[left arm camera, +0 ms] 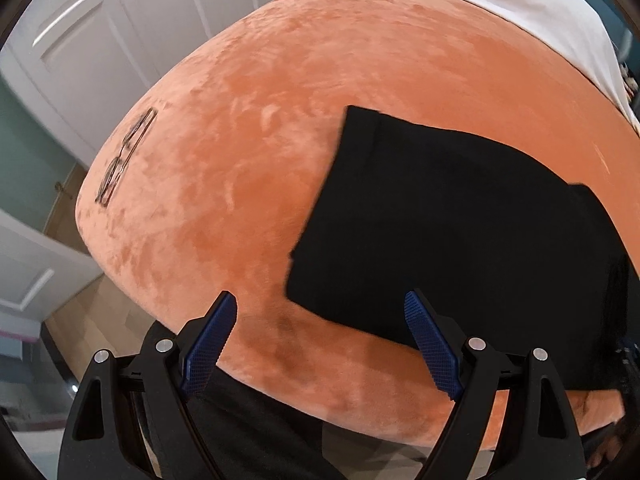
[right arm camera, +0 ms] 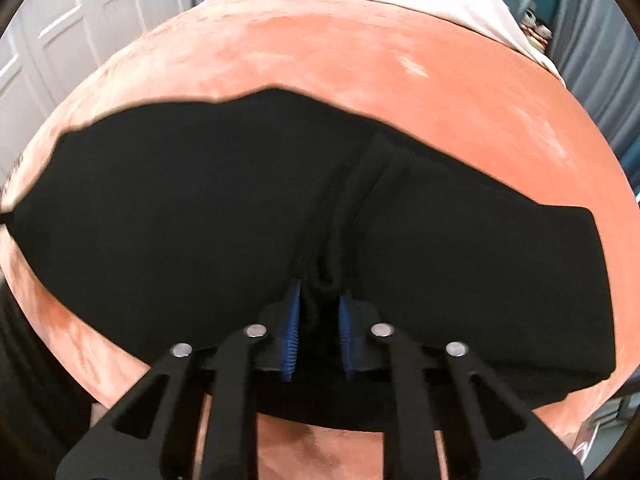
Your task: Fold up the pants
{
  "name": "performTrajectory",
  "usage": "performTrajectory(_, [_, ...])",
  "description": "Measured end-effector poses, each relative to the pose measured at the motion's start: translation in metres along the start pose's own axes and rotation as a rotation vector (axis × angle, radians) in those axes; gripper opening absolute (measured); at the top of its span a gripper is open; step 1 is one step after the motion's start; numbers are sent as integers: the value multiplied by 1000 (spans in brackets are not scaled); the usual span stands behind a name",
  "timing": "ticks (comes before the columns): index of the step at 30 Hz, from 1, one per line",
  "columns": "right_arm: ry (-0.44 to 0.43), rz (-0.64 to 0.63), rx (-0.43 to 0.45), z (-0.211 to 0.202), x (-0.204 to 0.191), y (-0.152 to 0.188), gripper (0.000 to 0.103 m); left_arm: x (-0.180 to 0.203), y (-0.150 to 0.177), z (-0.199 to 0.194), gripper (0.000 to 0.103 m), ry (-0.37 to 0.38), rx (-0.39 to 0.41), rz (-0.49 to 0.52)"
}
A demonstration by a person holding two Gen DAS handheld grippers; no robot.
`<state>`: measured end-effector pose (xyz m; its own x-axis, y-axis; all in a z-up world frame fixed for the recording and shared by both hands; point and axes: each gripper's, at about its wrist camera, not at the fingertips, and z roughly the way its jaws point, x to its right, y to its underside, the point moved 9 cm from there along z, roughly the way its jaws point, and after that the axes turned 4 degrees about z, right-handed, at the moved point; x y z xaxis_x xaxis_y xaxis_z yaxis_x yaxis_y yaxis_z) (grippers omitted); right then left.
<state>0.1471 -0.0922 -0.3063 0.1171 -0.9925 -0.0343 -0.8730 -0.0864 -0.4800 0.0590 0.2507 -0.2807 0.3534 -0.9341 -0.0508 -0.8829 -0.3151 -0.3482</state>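
Pants (right arm camera: 200, 208) mid-fold: my right gripper (right arm camera: 319, 308) pinches a near-edge bunch; left gripper (left arm camera: 320, 316) spread, empty. Next: carry far.

This was a home bedroom. A bed (left arm camera: 320, 100) under an orange velvety blanket filled both views, with a white sheet (left arm camera: 520, 12) at its far end, white panelled wardrobe doors (left arm camera: 100, 40) beside it and wood flooring (left arm camera: 80, 320) below. Spectacles (left arm camera: 126, 156) lay on the blanket.
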Motion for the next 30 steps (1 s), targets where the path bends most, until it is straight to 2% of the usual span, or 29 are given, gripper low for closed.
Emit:
performTrajectory(3, [-48, 30, 45, -15, -8, -14, 14, -14, 2, 12, 83, 51, -32, -82])
performTrajectory(4, [-53, 22, 36, -11, -11, -14, 14, -14, 1, 18, 83, 85, -41, -103])
performTrajectory(6, [-56, 10, -49, 18, -14, -1, 18, -10, 0, 31, 84, 131, -70, -110])
performTrajectory(8, [-74, 32, -19, 9, -13, -5, 24, -5, 0, 48, 84, 164, -109, -124])
performTrajectory(11, [-116, 76, 1, -14, -14, -8, 41, -5, -7, 59, 91, 199, -88, -200])
performTrajectory(12, [-124, 84, 9, -21, -13, -10, 53, -6, -10, 62, 92, 210, -76, -228])
performTrajectory(13, [-117, 86, 26, -32, -10, -10, 62, -5, -13, 63, 88, 210, -60, -238])
performTrajectory(14, [-110, 86, 40, -39, -8, -12, 65, -4, -15, 64, 83, 203, -52, -235])
performTrajectory(15, [-104, 87, 56, -44, -3, -14, 71, -2, -19, 60, 63, 190, -40, -215])
performTrajectory(16, [-100, 92, 69, -51, 1, -14, 75, 2, -22, 54, 32, 199, -27, -200])
performTrajectory(17, [-97, 101, 78, -58, 7, -14, 76, 9, -28, 43, 17, 199, -5, -172])
performTrajectory(19, [-92, 120, 86, -67, 14, -11, 83, 30, -42, 7, 14, 213, 55, -102])
performTrajectory(21, [-83, 153, 101, -76, 30, -11, 84, 59, -54, -29, 13, 280, 111, -47])
performTrajectory(24, [-80, 211, 134, -90, 53, -14, 84, 130, -63, -94, 13, 363, 207, 95])
performTrajectory(26, [-78, 255, 143, -93, 71, -14, 86, 197, -52, -127, 16, 391, 242, 228])
performTrajectory(27, [-74, 279, 147, -94, 80, -13, 88, 219, -49, -130, 28, 399, 239, 271])
performTrajectory(28, [-70, 300, 147, -92, 90, -13, 88, 245, -40, -130, 62, 413, 232, 326])
performTrajectory(29, [-65, 333, 130, -89, 102, -7, 88, 272, -29, -121, 77, 387, 221, 385])
performTrajectory(30, [-66, 351, 112, -84, 108, -5, 88, 282, -20, -110, 80, 313, 213, 402])
